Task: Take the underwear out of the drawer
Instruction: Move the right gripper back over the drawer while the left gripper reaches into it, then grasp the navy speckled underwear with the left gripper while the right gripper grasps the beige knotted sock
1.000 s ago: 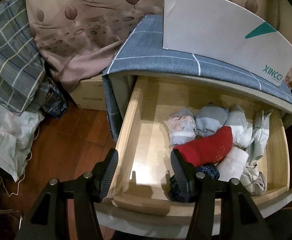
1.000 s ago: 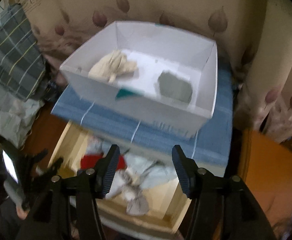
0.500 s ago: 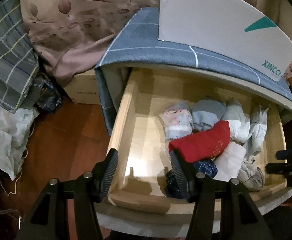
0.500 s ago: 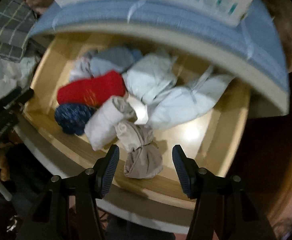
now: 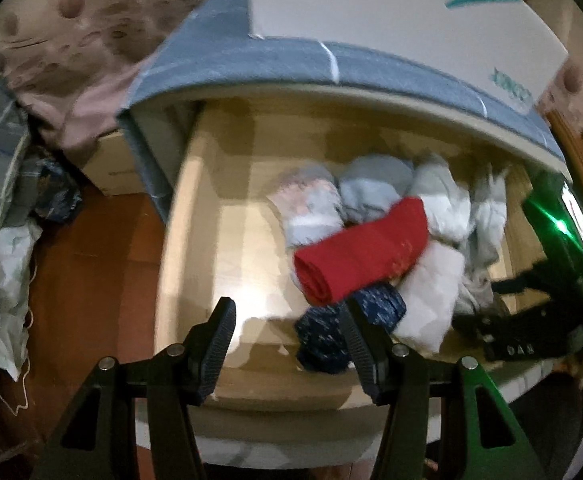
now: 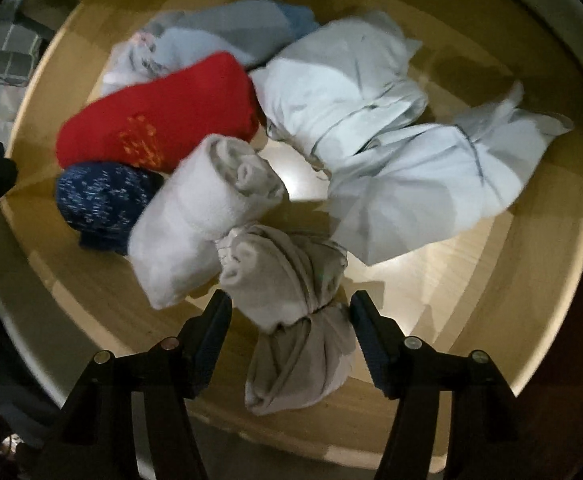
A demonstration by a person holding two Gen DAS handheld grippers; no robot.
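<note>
Our right hand-held gripper [image 6: 290, 332] points down into the wooden drawer [image 6: 491, 280], jaws just widened and released, straddling the knotted beige underwear [image 6: 291, 300] at the near edge. Only the left view shows our left hand-held gripper [image 5: 287, 344], released over the drawer's near left, and the white box [image 5: 391, 12] on top.

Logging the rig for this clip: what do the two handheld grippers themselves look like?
Both are matte black. The left gripper and right gripper each have two angular struts with silver pivot screws, ending in fingers faced with dark ribbed pads. In the left view, a green light glows on the right unit's body. No sleeves or cables show.
</note>
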